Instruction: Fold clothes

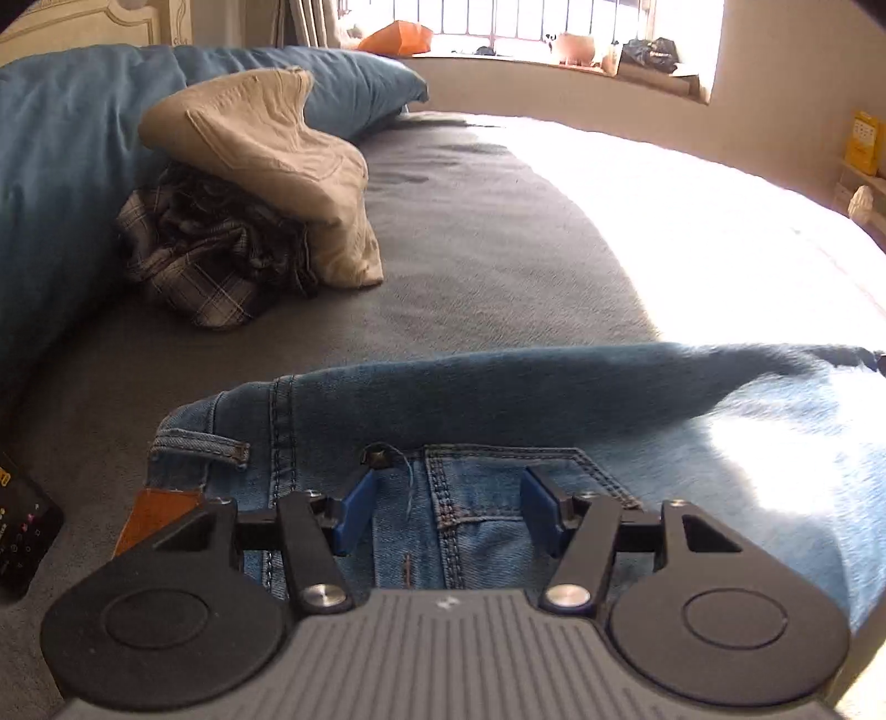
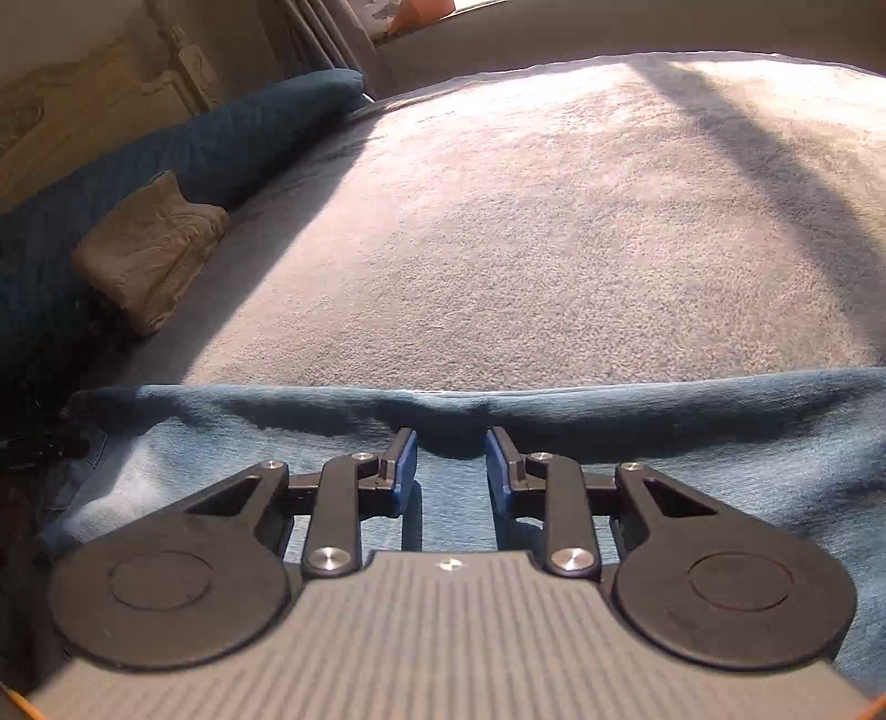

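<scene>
Blue jeans (image 1: 498,399) flat on the grey bed (image 1: 498,232), near the front edge, with sun on one part. Folded over along the far side, with a soft thick edge there.

Left claw (image 1: 454,476) right above the jeans, at the waist end. Spread wide, blue pads (image 1: 354,515) well apart. Nothing pinched. Under it, a back pocket (image 1: 498,498) with thick stitches. Just to the left, a belt loop (image 1: 205,446) and an orange-brown patch (image 1: 160,509).

Right claw (image 2: 451,443) above the jeans (image 2: 720,443) too, tips close to the folded far edge. Not spread much, only a small gap between the blue pads (image 2: 401,471). Denim under the gap, but no cloth seen squeezed between the pads. A little dip in the fold right in front of the tips.

Farther back on the bed (image 2: 554,221), a tan piece of clothing (image 1: 260,144) on top of a dark checked cloth (image 1: 205,260), all in a heap. Well apart from the jeans. Same tan clothing (image 2: 149,243) small and to the left in the right wrist view.

Behind the heap, a big blue pillow (image 1: 354,83) against the headboard. Up on the window sill, an orange bag (image 1: 396,36). At the left edge, a dark flat box (image 1: 22,531) on the bed, too blurry to read.
</scene>
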### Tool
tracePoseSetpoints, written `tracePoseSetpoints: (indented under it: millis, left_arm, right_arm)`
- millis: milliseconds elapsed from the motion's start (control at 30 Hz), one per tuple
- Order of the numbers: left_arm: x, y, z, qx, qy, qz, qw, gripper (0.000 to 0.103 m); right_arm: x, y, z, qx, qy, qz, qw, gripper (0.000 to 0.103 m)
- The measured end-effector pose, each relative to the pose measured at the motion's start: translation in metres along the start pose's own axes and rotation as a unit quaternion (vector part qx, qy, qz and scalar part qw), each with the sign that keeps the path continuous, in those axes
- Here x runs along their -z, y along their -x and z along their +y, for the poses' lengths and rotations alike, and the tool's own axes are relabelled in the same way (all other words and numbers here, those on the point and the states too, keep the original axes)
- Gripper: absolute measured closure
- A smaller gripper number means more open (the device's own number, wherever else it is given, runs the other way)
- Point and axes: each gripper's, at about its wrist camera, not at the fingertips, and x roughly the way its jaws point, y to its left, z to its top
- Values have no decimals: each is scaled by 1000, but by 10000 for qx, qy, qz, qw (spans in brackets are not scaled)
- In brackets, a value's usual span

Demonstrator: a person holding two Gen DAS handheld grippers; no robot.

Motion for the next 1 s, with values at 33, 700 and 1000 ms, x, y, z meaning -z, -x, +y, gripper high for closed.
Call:
tracePoseSetpoints:
  millis: [33,700,1000]
  left_arm:
    - [0,-1,1,2,-4,10,10000,41]
    - [-15,-10,-7,-359,164,402,9984,35]
    - [-12,-10,-5,-345,176,343,9987,34]
  right_arm:
    - [1,6,-21,116,-137,-147,9997,100]
    - [80,86,3,611,1535,-189,9861,93]
    - [57,169,-165,3294,-424,-950,9384,95]
